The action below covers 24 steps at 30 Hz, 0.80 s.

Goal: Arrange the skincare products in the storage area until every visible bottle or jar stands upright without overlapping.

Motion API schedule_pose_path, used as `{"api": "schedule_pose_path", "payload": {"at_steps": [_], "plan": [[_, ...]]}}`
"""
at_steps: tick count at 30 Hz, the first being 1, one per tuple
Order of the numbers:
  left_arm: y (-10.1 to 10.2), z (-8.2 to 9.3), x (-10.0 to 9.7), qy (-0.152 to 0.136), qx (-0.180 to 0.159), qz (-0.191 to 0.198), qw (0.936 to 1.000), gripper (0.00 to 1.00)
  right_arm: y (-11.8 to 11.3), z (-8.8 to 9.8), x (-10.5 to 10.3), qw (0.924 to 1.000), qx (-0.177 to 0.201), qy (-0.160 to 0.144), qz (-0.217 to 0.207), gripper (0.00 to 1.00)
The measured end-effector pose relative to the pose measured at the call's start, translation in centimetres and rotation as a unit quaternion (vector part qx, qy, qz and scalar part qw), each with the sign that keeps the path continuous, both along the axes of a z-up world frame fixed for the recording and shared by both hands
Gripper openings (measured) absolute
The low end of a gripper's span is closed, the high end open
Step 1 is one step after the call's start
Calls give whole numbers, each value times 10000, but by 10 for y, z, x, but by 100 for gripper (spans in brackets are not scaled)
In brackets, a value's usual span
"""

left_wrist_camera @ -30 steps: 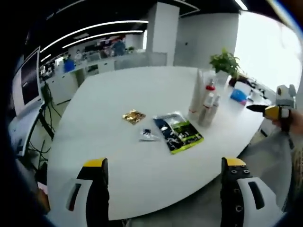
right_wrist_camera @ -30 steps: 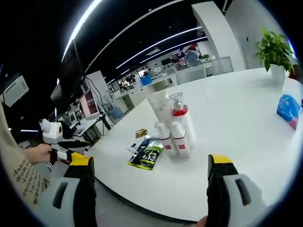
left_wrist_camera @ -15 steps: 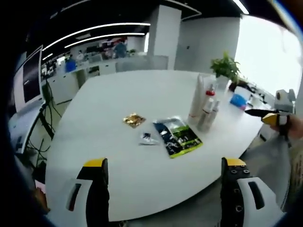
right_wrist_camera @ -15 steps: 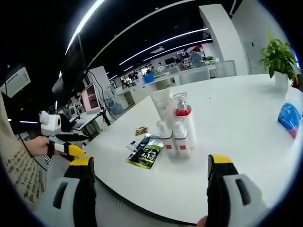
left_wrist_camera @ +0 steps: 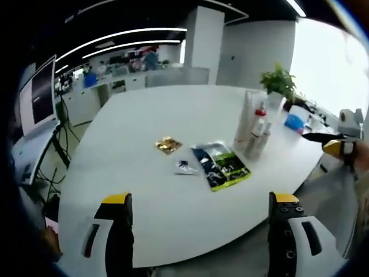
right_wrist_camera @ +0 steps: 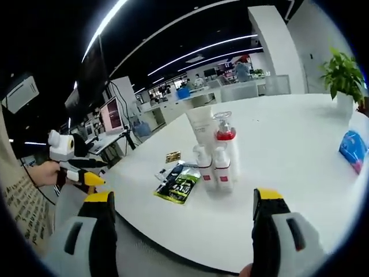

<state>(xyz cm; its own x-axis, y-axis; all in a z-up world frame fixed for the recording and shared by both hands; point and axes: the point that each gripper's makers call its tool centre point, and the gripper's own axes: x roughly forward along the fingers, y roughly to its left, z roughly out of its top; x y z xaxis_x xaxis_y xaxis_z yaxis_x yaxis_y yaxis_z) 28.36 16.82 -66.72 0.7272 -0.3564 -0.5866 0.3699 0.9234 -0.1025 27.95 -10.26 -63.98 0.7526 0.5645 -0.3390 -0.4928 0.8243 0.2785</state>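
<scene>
- The left gripper [left_wrist_camera: 199, 210] had its two yellow-tipped jaws spread wide with nothing between them, held off the near edge of the white table [left_wrist_camera: 144, 121]
- The right gripper [right_wrist_camera: 181, 210] likewise stood with both jaws apart and empty, short of the table edge
- Four skincare containers stood upright in one tight cluster: a tall white tube [right_wrist_camera: 201, 128], a red-collared pump bottle [right_wrist_camera: 225, 144], and two small white bottles [right_wrist_camera: 204, 167] in front, side by side, each with a red label
- Three flat items lay near the cluster: one green-and-black sachet [right_wrist_camera: 179, 187], one small clear packet [left_wrist_camera: 184, 167], one gold foil packet [left_wrist_camera: 168, 144]
- One potted plant [right_wrist_camera: 341, 72] and one blue pack [right_wrist_camera: 350, 147] sat at the far side
- A hand [right_wrist_camera: 40, 173] held the left gripper at the edge of the right gripper view
</scene>
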Motion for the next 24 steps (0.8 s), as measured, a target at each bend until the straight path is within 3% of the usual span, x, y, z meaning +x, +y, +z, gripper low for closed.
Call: {"api": "schedule_pose_path", "payload": {"at_steps": [8, 13, 16, 24], "plan": [[0, -2, 3, 74, 135, -14, 9999, 97, 4, -1, -2, 9998, -154, -10, 126, 100], [-1, -2, 6, 162, 210, -102, 9996, 97, -1, 0, 0, 10000, -46, -14, 8, 100], [1, 3, 11, -78, 247, -121, 9996, 97, -1, 0, 0, 10000, -59, 1, 4, 100], [3, -3, 15, 25, 409, -216, 9989, 97, 0, -1, 0, 10000, -27, 39, 42, 100]]}}
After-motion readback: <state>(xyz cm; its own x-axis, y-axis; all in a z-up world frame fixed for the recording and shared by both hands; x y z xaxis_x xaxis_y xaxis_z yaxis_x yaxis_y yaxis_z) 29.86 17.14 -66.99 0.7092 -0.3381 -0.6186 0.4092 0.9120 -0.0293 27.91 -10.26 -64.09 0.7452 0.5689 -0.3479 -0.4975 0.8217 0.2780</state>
